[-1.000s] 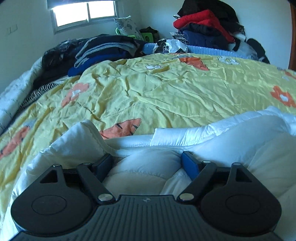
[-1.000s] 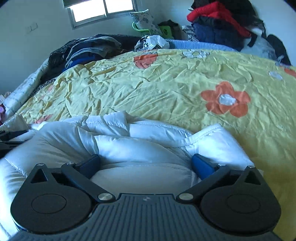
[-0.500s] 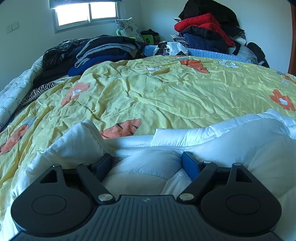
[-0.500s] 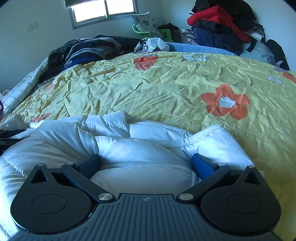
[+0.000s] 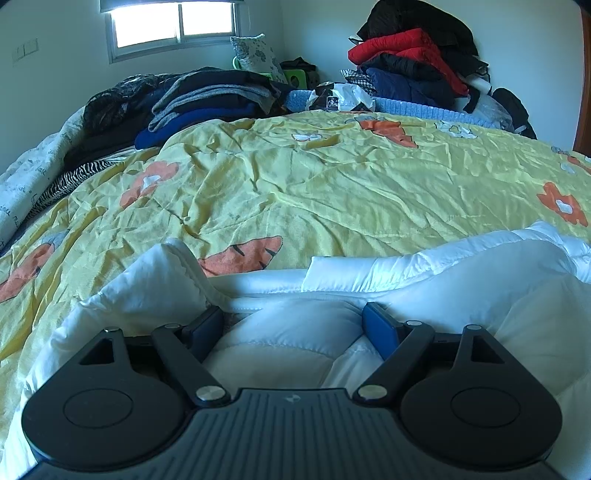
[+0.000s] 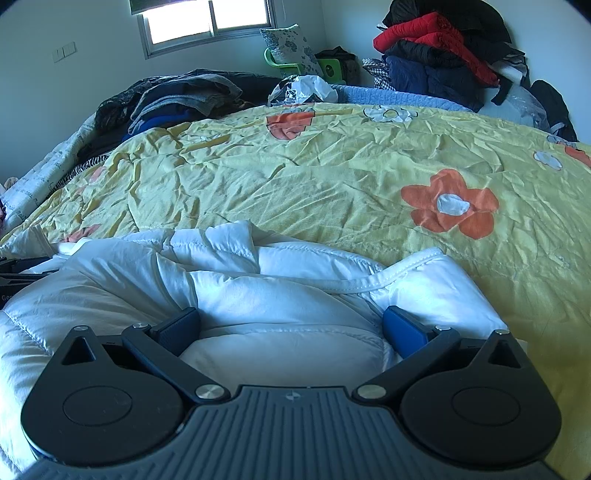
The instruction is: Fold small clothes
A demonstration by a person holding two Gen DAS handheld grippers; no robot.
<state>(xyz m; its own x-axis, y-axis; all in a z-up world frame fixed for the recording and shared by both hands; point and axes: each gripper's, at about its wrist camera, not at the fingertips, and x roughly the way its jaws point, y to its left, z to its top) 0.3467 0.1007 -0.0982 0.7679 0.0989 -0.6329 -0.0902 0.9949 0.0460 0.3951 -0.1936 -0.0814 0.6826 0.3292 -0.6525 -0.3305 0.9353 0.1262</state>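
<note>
A white quilted padded garment (image 5: 443, 295) lies bunched at the near edge of a yellow flowered bed cover (image 5: 332, 184). My left gripper (image 5: 291, 325) rests on its left part, jaws wide, with a puffy section bulging up between the blue pads (image 5: 380, 328). In the right wrist view the same white garment (image 6: 110, 295) fills the foreground on the bed cover (image 6: 332, 177). My right gripper (image 6: 291, 328) sits on its right part near a stitched hem (image 6: 369, 284). It is open too, with padding swelling between its fingers.
A stack of dark folded clothes (image 5: 207, 99) lies at the bed's far left. Red, navy and black jackets (image 5: 417, 62) are heaped at the far right by the wall. A patterned pillow (image 5: 255, 55) stands under the window (image 5: 173, 26). A white printed quilt (image 5: 22, 177) hangs off the left side.
</note>
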